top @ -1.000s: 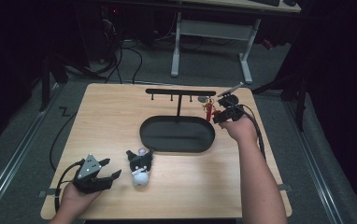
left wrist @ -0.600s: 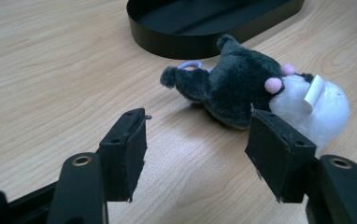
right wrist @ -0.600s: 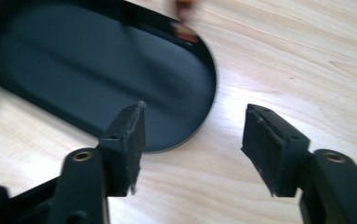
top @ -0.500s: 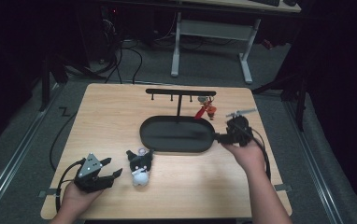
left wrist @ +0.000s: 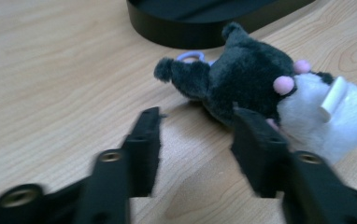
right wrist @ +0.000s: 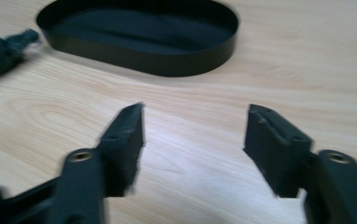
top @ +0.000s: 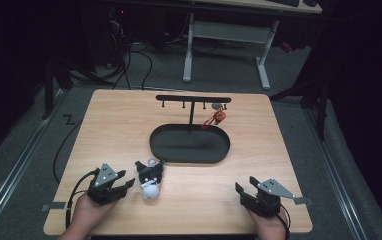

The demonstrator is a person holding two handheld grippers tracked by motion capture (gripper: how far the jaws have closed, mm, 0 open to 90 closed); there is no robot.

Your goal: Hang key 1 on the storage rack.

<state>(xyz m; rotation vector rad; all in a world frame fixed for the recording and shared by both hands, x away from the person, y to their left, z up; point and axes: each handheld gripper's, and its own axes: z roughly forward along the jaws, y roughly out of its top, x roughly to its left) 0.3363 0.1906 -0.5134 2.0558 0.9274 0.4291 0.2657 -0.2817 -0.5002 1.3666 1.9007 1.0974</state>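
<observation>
two grippers are resting low at our edge of the table (top: 104, 115). we are narrowing the left gripper (top: 113, 186) toward the plush keychain (top: 150, 180), which is lying just outside the black tray (top: 189, 146); its jaws have just been closing but aren't pinching it yet. we are keeping the right gripper (top: 249, 192) apart and empty. a red charm (top: 218, 118) is hanging from the rack (top: 193, 98). no writing is readable.
</observation>
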